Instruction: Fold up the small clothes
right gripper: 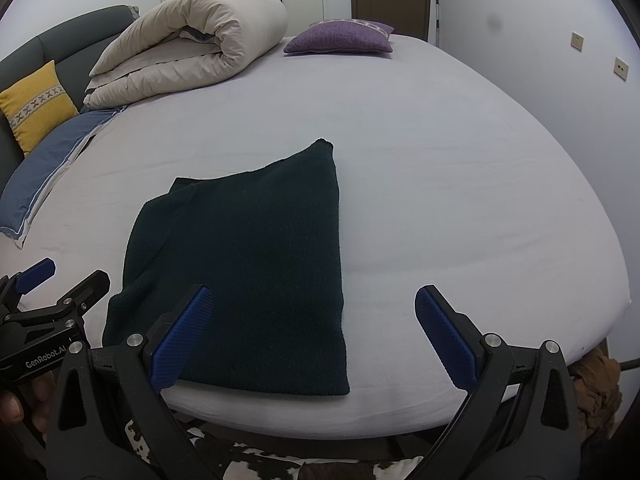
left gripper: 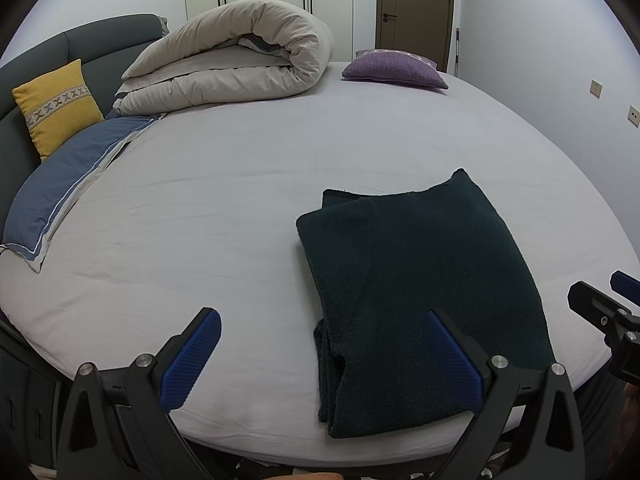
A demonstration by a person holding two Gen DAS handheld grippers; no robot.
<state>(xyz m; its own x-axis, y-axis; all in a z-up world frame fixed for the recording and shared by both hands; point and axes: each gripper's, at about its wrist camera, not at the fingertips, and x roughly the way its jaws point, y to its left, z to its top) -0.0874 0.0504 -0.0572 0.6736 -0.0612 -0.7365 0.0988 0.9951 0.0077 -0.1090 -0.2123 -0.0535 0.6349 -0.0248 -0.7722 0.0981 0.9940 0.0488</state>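
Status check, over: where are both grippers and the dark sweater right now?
Left gripper open, empty, at near bed edge. Right gripper open, empty, alongside. Dark sweater folded flat on grey sheet, released. Nothing in the way.

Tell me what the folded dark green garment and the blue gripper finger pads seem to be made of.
Folded dark green garment: looks like knitted wool or acrylic; matte, fuzzy surface with fine ribbed rows and thick, soft fold edges. Blue gripper finger pads: probably moulded rubber or soft plastic; a regular dimpled grid texture shows, with a dull sheen. Neither can be confirmed by sight alone.
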